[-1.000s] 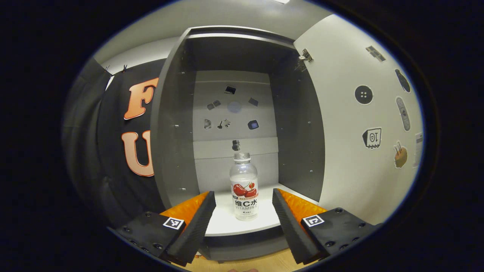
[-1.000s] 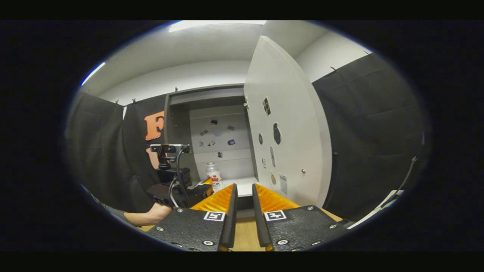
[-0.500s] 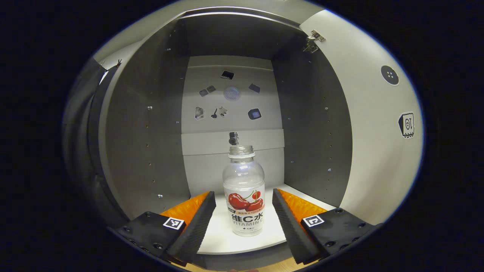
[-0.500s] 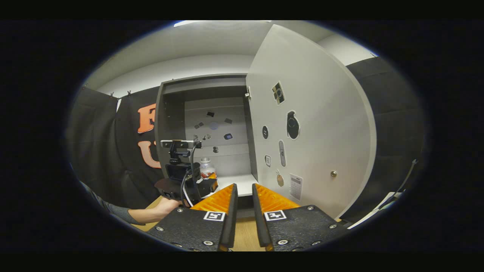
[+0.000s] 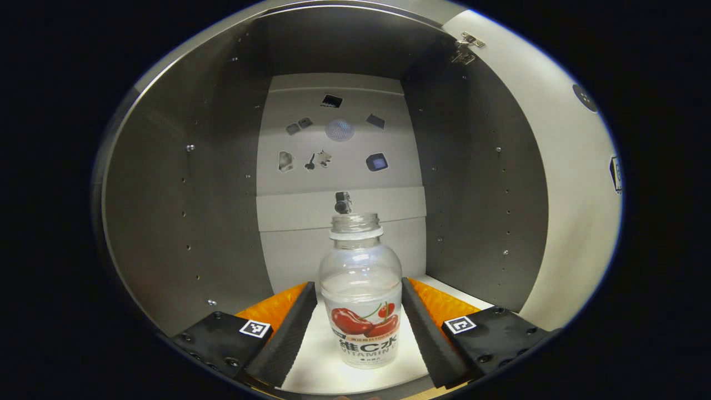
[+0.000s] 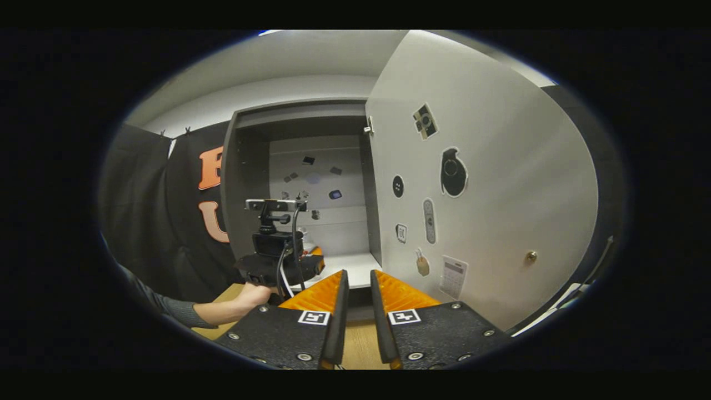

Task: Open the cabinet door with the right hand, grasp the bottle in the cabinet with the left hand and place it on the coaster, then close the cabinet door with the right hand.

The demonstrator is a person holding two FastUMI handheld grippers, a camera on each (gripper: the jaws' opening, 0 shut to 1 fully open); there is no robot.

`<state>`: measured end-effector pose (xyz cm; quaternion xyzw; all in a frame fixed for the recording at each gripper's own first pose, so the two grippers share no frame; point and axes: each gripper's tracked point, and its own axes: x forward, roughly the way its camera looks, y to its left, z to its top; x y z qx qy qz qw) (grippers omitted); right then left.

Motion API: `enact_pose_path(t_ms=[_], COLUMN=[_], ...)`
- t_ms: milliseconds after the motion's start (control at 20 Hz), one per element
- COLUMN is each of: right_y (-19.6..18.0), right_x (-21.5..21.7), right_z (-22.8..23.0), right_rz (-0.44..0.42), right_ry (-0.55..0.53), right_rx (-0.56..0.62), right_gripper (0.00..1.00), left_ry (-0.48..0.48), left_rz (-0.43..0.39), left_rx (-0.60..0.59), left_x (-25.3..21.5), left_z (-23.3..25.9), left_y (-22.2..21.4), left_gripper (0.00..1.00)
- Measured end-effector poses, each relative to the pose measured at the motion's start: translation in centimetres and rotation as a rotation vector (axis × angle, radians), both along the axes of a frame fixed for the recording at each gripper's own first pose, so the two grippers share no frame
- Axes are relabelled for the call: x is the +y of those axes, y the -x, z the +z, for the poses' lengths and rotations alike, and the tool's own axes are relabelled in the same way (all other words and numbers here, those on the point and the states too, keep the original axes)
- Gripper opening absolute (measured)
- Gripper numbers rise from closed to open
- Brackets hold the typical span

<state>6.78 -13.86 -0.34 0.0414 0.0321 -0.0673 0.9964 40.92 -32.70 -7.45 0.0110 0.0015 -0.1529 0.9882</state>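
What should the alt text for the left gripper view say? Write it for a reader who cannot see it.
A clear bottle with no cap stands upright on the white shelf inside an open cabinet, between the spread fingers of the left gripper. The cabinet door hangs open at the right.

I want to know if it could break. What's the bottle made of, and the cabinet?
The bottle looks like clear, thin plastic: you see through it, and a printed label wraps it. The cabinet looks like matte grey laminated board with rows of small drilled holes.
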Motion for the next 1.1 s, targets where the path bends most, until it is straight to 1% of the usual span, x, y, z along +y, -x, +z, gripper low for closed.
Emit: enact_pose_path(t_ms=[100, 150, 200, 300, 350, 400, 450, 500, 550, 650, 700, 850, 900, 950, 1100], right_y=[-0.1, -0.3, -0.3, -0.3, -0.3, -0.3, -0.2, 0.0, 0.2, 0.8, 1.1, 2.6, 3.1, 3.6, 5.3], right_x=[0.0, 0.1, 0.1, 0.3, 0.4, 0.4, 0.5, 0.6, 0.7, 0.8, 0.9, 1.1, 1.2, 1.3, 1.8], right_z=[-0.4, -0.6, -0.8, -1.1, -1.1, -1.1, -1.2, -1.2, -1.3, -1.5, -1.7, -2.2, -2.4, -2.6, -3.7], right_rz=[0.000, 0.001, 0.002, 0.008, 0.012, 0.018, 0.021, 0.028, 0.034, 0.048, 0.055, 0.081, 0.091, 0.102, 0.140], right_ry=[0.001, 0.000, -0.002, -0.009, -0.010, -0.011, -0.011, -0.014, -0.018, -0.026, -0.031, -0.050, -0.055, -0.060, -0.077], right_rx=[0.013, 0.017, 0.021, 0.029, 0.031, 0.032, 0.032, 0.033, 0.033, 0.033, 0.036, 0.039, 0.042, 0.047, 0.074], right_gripper=[0.25, 0.21, 0.25, 0.25, 0.21, 0.21, 0.25, 0.21, 0.21, 0.21, 0.25, 0.25, 0.22, 0.25, 0.25], left_ry=[0.007, 0.012, 0.016, 0.017, 0.022, 0.028, 0.034, 0.038, 0.037, 0.039, 0.040, 0.032, 0.028, 0.025, 0.025], left_rz=[-0.006, -0.002, 0.000, -0.002, -0.006, -0.005, -0.007, -0.003, -0.003, 0.000, 0.000, 0.010, 0.014, 0.018, 0.036], left_rx=[0.011, 0.011, 0.010, 0.014, 0.017, 0.020, 0.019, 0.013, 0.006, -0.007, -0.011, -0.033, -0.038, -0.040, -0.022], left_x=[-0.2, -0.1, -0.1, 0.0, 0.0, 0.2, 0.4, 0.7, 0.9, 1.7, 2.0, 3.5, 4.1, 4.5, 6.6], left_z=[-0.5, -0.4, -0.5, -0.5, -0.5, -0.4, -0.1, 0.2, 0.5, 1.1, 1.4, 1.8, 1.8, 1.7, 0.4], left_y=[-0.5, -0.4, -0.5, -0.5, -0.2, 0.1, 0.7, 1.3, 2.0, 3.7, 4.7, 8.0, 9.4, 10.5, 14.4], left_gripper=[0.99, 0.95, 0.86, 0.86, 0.86, 0.84, 0.84, 0.84, 0.83, 0.84, 0.84, 0.83, 0.83, 0.84, 0.84])
